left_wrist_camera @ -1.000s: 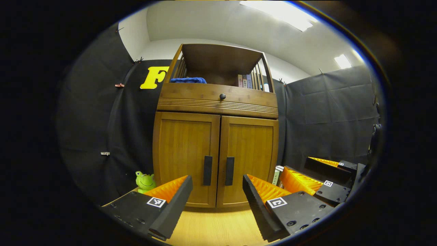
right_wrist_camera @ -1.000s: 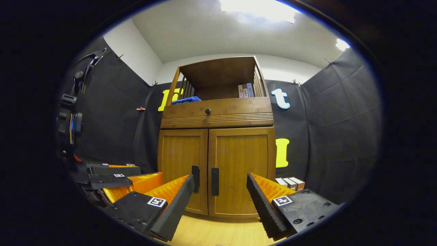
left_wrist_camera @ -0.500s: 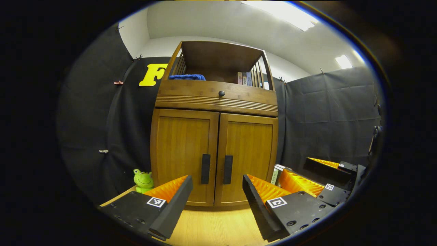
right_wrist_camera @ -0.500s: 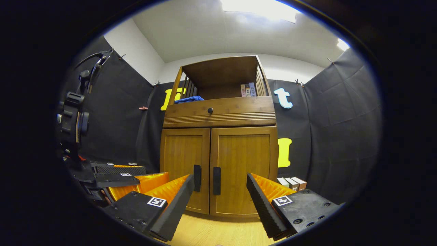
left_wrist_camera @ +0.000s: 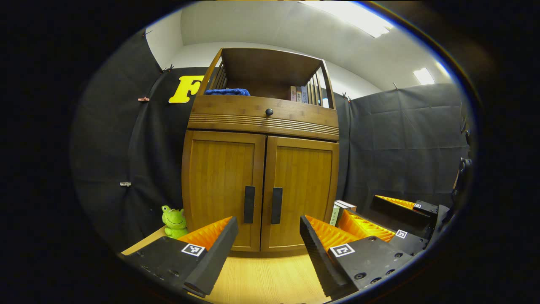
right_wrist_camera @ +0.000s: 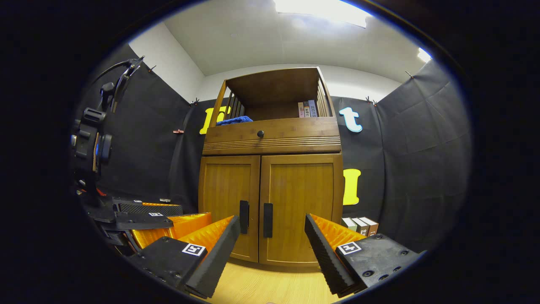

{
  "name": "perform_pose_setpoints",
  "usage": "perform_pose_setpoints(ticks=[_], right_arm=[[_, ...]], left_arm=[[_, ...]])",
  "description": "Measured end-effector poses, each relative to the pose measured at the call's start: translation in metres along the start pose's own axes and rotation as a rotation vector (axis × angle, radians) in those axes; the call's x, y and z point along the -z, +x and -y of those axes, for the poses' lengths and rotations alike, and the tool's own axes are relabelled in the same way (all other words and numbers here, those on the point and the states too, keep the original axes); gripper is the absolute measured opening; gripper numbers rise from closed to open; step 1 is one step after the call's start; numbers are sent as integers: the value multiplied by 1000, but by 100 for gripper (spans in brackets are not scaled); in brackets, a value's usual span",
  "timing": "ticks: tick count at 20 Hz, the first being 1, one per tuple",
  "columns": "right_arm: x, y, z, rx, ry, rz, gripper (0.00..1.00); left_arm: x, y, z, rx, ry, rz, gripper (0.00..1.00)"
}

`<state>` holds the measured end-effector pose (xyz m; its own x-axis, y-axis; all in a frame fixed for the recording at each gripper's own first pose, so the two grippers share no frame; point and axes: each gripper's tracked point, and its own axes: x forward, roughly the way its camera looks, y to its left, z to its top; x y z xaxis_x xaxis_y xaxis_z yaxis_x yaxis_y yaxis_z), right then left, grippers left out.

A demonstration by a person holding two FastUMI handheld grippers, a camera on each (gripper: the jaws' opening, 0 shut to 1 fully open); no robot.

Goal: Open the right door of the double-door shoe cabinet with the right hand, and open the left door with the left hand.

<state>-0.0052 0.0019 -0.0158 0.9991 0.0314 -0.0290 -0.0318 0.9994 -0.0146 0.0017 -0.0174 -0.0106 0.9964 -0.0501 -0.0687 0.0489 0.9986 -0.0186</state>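
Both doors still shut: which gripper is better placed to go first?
Right. The right gripper is open with the right door's handle between its fingers; the left gripper frames both handles, favouring neither.

The floor (left_wrist_camera: pixel 270 280) was laid in pale wood. On it the cabinet (left_wrist_camera: pixel 259 169) was stood. Left of the cabinet a green frog toy (left_wrist_camera: pixel 174 220) was set on the floor; right of the cabinet, small boxes (right_wrist_camera: pixel 359 225) were placed.
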Motion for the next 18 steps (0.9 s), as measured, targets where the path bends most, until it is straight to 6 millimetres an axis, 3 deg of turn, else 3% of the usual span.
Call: perform_pose_setpoints(ticks=[3,4,9,15,18], right_arm=[[0,1,3,9,-2,-2,97],[0,2,4,13,-3,0,97],[9,16,6,12,8,-6,97],[24,51,-7,5,8,-12,97],[42,73,-15,8,-4,-35,97]], left_arm=[[1,-1,-1,2,-1,4,87],[0,-2,-2,-1,-2,8,92],[-1,-10,-14,-18,-3,24,92],[-1,-29,-34,-36,-3,35,92],[-2,-38,-47,-54,9,51,92]])
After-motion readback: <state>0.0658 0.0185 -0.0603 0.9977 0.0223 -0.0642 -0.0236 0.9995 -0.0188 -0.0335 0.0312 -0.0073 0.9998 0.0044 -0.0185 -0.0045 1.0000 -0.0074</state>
